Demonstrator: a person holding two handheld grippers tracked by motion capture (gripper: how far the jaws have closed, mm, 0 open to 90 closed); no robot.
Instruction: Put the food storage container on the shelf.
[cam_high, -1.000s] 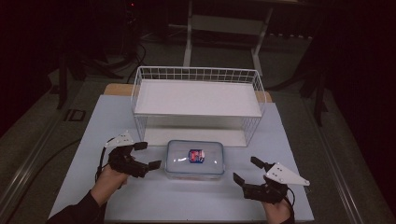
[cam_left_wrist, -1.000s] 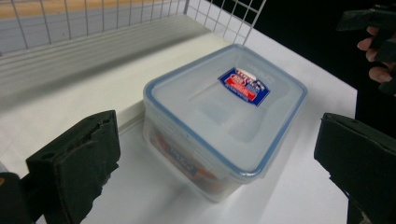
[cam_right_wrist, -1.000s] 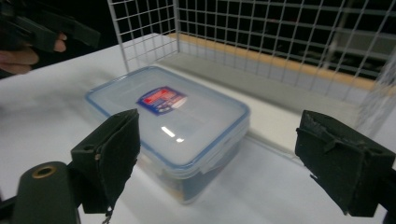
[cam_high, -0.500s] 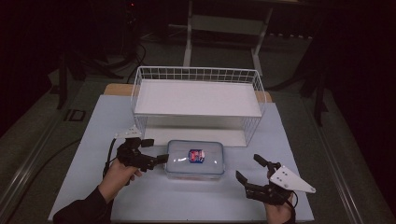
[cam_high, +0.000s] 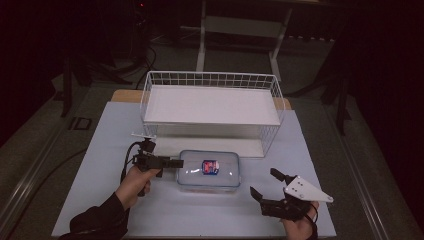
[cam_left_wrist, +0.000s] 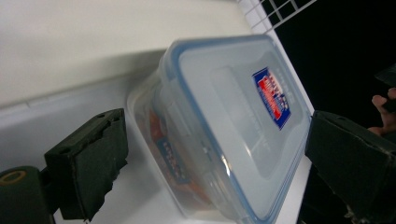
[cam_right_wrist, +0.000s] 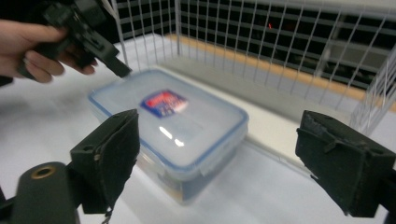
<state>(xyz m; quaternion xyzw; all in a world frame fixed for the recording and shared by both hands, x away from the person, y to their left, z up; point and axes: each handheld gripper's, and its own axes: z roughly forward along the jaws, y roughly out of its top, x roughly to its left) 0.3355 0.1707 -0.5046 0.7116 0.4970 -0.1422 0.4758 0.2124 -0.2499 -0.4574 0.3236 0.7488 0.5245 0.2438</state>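
A clear plastic container (cam_high: 209, 170) with a blue-rimmed lid and a red and blue label lies flat at the front middle of the table. My left gripper (cam_high: 176, 163) is rolled onto its side at the container's left end, with one jaw tip at the lid's edge. It is open, and in the left gripper view the container (cam_left_wrist: 224, 126) sits between its wide-spread pads (cam_left_wrist: 88, 163). My right gripper (cam_high: 264, 182) is open and holds nothing, a little off the container's front right corner. Seen from that gripper, the container (cam_right_wrist: 173, 121) lies ahead, with the left gripper (cam_right_wrist: 119, 67) touching its far corner.
A white wire basket (cam_high: 210, 80) with a flat white floor stands just behind the container, its wire wall (cam_right_wrist: 261, 42) close to the container's back side. Bare pale table surface (cam_high: 100, 150) lies to the left and in front. Dark floor surrounds the table.
My left gripper has moved right up to the container's left end and rolled onto its side. The right gripper has barely shifted. The container has not moved.
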